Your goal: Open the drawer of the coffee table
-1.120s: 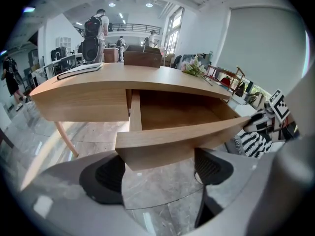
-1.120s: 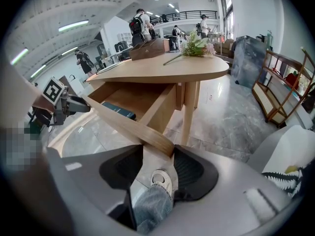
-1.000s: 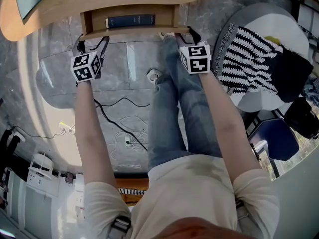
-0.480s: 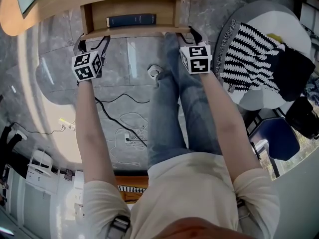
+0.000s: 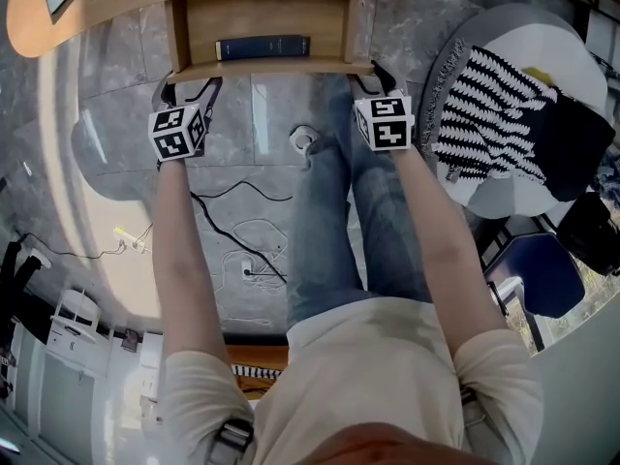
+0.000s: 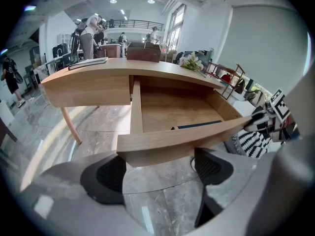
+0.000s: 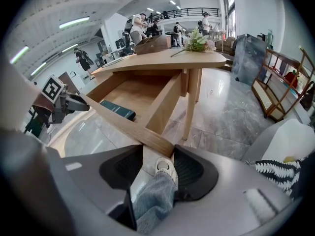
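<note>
drawer: the drawer (image 5: 262,22) stands partly out from under the near edge of the surface (image 5: 116,3). its open tray faces up, and a dark book (image 5: 263,46) lies inside, just behind the front board.
long axis: the drawer front (image 5: 271,66) runs left to right, parallel to the near edge of the surface. the slide direction crosses that line and comes towards the person.
left hand-held gripper (image 6: 160,168): it sits at the left end of the front with its jaws spread wide. the board's lower corner is in and above the gap, and the pads do not seem to pinch it. it looks more like a hook under the lip than a grasp.
right hand-held gripper (image 7: 158,163): it sits at the right end of the front. the board's end fills the gap between the pads, which look to be pressing on it.
which is nearer: neither, since each hand-held gripper is on its own end of the front.
what the pull needs: probably an even, straight draw towards the person, because an uneven pull could skew the drawer.
in the way: the person's leg (image 5: 339,211) stands on the floor below the right end.
</note>
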